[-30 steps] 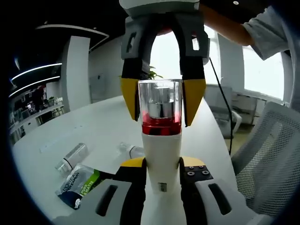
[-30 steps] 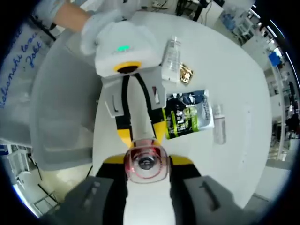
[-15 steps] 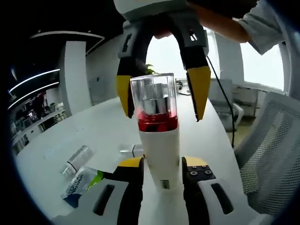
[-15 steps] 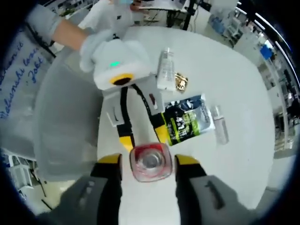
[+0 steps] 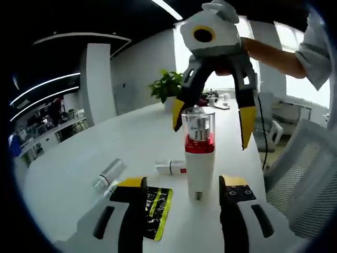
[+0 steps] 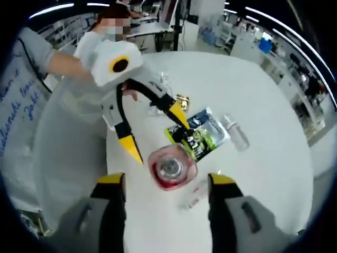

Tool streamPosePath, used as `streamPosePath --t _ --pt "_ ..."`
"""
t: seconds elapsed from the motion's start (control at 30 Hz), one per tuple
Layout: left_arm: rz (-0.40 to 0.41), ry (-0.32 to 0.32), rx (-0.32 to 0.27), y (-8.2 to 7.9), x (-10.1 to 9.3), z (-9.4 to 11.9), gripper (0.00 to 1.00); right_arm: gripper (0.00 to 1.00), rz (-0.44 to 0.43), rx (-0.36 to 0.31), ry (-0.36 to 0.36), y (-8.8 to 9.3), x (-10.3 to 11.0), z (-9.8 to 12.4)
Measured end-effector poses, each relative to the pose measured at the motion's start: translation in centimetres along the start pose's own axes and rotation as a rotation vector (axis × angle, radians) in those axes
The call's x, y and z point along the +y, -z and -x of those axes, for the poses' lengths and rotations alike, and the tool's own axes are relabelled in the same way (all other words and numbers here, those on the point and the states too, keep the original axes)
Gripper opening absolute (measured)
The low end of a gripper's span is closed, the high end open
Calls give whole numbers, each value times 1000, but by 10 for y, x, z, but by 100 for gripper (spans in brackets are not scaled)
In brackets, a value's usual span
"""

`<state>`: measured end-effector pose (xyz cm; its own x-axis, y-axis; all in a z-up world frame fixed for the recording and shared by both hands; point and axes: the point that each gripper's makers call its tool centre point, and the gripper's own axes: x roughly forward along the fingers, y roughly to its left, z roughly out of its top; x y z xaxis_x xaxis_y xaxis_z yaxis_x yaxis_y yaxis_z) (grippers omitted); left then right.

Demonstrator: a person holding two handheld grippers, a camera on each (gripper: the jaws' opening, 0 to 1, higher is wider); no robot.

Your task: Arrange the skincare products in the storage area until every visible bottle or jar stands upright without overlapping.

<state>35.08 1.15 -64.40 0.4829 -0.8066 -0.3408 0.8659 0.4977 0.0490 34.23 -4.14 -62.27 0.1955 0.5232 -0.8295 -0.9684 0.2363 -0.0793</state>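
**Pump bottle upright on the worktop, both sets of fingers spread wide**

In the left gripper view, the left gripper (image 5: 181, 185) has its yellow-tipped fingers (image 5: 132, 183) released, one on each side of the pump bottle (image 5: 199, 158) and clear of it. The bottle stands upright on the white worktop (image 5: 79, 174), with a white body, a red band and a clear cap. Just left of its base lies a dark sachet (image 5: 157, 204) with green print, flat, partly under the left finger. Behind the bottle a small vial (image 5: 170, 167) lies on its side, and further left a clear tube (image 5: 109, 174) also lies down. Beyond the bottle the right gripper (image 5: 210, 122) hangs above it, fingers apart and touching nothing.

In the right gripper view, looking down, the right gripper (image 6: 167, 180) is released around the bottle's cap (image 6: 171, 167). The sachet (image 6: 200, 135) lies just past it, a vial (image 6: 235, 132) beside that, a gold packet (image 6: 182, 101) farther off.
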Motion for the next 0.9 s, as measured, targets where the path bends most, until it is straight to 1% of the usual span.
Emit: streamPosePath --t 0.03,0.07,0.13,0.2,0.23,0.27,0.33,0.4,0.43,0.53,0.57,0.67,0.73,0.77,0.8,0.83,0.9 --pt "2 -4 6 1 1 2 59 66 -20 -15 18 0 -2 1" --pt "12 -15 25 3 4 7 62 67 -42 -40 41 -1 -2 3" --pt "29 -28 40 5 7 17 67 70 -83 -78 70 -1 1 5" --pt "44 -40 44 6 10 23 69 74 -112 -90 96 3 2 6" --pt "69 -43 64 10 11 28 71 75 -127 -90 102 5 3 6" --pt "76 -40 82 13 11 31 75 78 -141 -92 114 8 7 5" --pt "63 -49 109 19 14 39 80 80 -165 -99 138 10 10 4" --pt "64 -59 123 22 17 49 83 84 -185 -115 159 10 15 4" --pt "70 -61 137 24 18 56 84 86 -200 -130 181 8 16 5" --pt "91 -69 159 28 23 70 93 91 -225 -156 221 5 19 5" --pt "102 -73 163 31 26 76 94 92 -235 -171 246 2 21 6" --pt "127 -86 178 36 31 87 97 99 -240 -173 268 0 26 5" --pt "129 -93 183 39 33 97 97 99 -242 -167 288 0 29 4" --pt "126 -101 187 41 35 101 97 99 -247 -177 317 -2 28 5" --pt "118 -118 190 42 38 108 97 99 -260 -183 331 -3 27 6" --pt "117 -123 193 44 39 112 97 99 -276 -205 367 -6 24 9" --pt "117 -130 208 47 43 122 97 100 -290 -222 397 -9 24 11"
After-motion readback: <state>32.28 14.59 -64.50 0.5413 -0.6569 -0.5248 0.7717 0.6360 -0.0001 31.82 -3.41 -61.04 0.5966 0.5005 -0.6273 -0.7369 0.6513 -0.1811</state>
